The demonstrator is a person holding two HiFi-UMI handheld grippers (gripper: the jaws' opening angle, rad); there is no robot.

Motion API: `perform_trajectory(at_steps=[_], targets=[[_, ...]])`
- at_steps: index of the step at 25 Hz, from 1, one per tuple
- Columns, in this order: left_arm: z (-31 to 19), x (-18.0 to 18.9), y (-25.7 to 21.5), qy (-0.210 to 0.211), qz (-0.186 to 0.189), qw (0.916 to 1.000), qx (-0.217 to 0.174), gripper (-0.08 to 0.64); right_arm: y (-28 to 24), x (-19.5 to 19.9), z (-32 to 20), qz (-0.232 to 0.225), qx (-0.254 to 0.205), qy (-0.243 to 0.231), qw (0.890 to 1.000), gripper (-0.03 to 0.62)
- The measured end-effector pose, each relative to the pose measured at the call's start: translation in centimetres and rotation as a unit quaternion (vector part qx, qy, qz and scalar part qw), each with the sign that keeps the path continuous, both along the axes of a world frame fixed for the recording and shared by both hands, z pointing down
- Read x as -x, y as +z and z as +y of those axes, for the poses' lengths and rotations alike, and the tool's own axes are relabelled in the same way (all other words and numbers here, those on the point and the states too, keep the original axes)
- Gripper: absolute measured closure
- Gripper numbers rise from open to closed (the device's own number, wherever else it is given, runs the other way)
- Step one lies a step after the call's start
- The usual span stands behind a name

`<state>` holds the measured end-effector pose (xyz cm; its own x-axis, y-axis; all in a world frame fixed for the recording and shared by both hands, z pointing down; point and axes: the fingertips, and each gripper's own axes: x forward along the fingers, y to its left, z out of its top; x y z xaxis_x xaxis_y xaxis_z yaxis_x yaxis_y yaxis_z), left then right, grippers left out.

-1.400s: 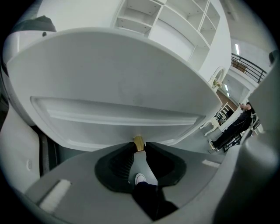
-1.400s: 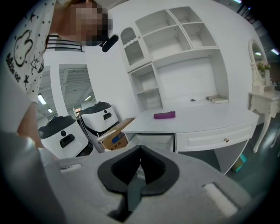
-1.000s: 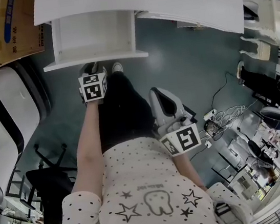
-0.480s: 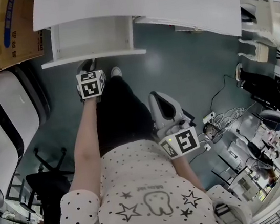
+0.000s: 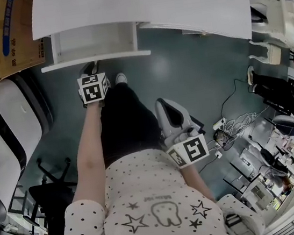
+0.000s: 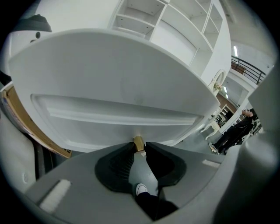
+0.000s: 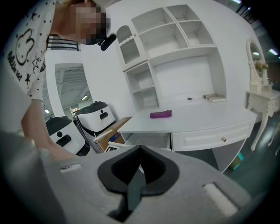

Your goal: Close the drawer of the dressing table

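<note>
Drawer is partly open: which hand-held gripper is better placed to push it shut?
Left. The left hand-held gripper is at the drawer front, jaws closed on its brass knob; the right hand-held gripper hangs back beside the person, jaws together.

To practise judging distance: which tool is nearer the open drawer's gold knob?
Left. The left tool has the gold knob between its jaws, at the drawer front. The right tool is held beside the person's torso, far from the drawer.

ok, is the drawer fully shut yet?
No, the head view shows the drawer jutting out from under the tabletop, with its inside exposed.
</note>
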<state>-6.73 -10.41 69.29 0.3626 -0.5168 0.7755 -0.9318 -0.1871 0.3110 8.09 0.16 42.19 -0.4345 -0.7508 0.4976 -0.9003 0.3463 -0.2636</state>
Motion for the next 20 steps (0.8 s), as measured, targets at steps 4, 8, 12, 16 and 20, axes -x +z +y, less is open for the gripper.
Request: perform_trajectory(at_steps=[4, 8, 12, 16, 20], targets=[[-0.7, 0.0, 0.0, -0.002, -0.001, 1.0, -0.002, 0.471, 0.2, -0.2, -0.2, -0.002, 0.003, 0.0, 1.0, 0.598], [-1.5, -0.1, 0.0, -0.003, -0.001, 1.0, -0.005, 0.471, 0.2, -0.4, -0.4, -0.003, 0.004, 0.002, 1.0, 0.598], [-2.3, 0.0, -0.1, -0.006, -0.003, 0.9999, -0.008, 0.471, 0.3, -0.5, -0.5, -0.003, 0.005, 0.004, 1.0, 0.598], [-2.9, -0.1, -0.1, -0.011, -0.005, 0.9999, -0.011, 0.471, 0.4, -1.0, -0.6, -0.003, 0.009, 0.008, 1.0, 0.598], [-3.6, -0.1, -0.1, -0.014, -0.006, 0.9998, -0.013, 0.471, 0.6, -1.3, -0.8, -0.002, 0.012, 0.011, 1.0, 0.598]])
